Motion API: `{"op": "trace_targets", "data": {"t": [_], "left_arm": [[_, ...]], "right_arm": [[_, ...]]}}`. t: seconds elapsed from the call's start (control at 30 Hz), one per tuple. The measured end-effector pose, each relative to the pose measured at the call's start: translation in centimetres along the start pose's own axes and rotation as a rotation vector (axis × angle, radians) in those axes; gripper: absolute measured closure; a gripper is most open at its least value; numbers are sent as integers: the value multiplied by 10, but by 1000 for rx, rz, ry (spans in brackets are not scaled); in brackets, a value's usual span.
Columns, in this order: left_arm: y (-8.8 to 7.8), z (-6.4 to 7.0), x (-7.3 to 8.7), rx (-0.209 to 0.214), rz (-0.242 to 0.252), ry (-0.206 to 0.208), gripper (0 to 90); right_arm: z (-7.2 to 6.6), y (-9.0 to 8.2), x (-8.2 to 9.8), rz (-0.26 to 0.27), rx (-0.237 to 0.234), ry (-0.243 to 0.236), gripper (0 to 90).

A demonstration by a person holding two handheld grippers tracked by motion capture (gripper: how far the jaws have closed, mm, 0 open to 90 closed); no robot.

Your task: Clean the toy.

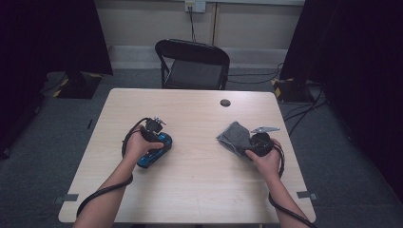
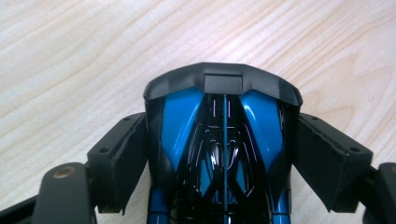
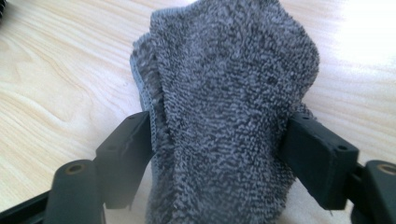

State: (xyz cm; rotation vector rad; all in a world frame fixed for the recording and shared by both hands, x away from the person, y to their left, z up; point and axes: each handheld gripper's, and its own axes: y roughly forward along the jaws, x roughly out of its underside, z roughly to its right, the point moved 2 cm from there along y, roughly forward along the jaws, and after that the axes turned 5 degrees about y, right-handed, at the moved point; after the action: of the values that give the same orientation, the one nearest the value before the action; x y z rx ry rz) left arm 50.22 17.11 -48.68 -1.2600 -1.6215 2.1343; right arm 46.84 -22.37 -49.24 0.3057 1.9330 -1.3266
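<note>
The blue and black toy car (image 2: 223, 154) lies on the left half of the wooden table (image 1: 199, 190), its dark end pointing away from the left gripper's camera. The left gripper (image 2: 223, 158) straddles it: both black jaws sit against the car's flanks, touching or very nearly so, and I cannot tell from the pictures whether they actually press. In the high view the car (image 1: 159, 152) rests flat under the left hand (image 1: 138, 147).

Well apart, on the right half of the table, a grey terry cloth (image 3: 229, 116) stands bunched between the jaws of the right gripper (image 3: 224, 158). The jaws flank its folds, and contact looks light; a firm pinch is not evident. In the high view the cloth (image 1: 234, 137) lies just ahead of the right hand (image 1: 266, 156).

Judging by this layout, the step in hand is taking hold of the 2 things, car steadied on one side, cloth on the other, probably for wiping the car. The next move calls for a firm pinch on the cloth, then carrying it across to the car while the left gripper keeps the car from sliding.
</note>
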Motion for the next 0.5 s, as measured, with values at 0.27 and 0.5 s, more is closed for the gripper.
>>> {"op": "trace_targets", "data": {"t": [0.27, 0.5], "left_arm": [[-13, 0, -2, 9, 35, -12, 199], [-28, 5, -8, 31, 69, 9, 186]], "right_arm": [[-1, -9, -9, 34, 4, 6, 168], [-5, -16, -13, 33, -29, -12, 152]]}}
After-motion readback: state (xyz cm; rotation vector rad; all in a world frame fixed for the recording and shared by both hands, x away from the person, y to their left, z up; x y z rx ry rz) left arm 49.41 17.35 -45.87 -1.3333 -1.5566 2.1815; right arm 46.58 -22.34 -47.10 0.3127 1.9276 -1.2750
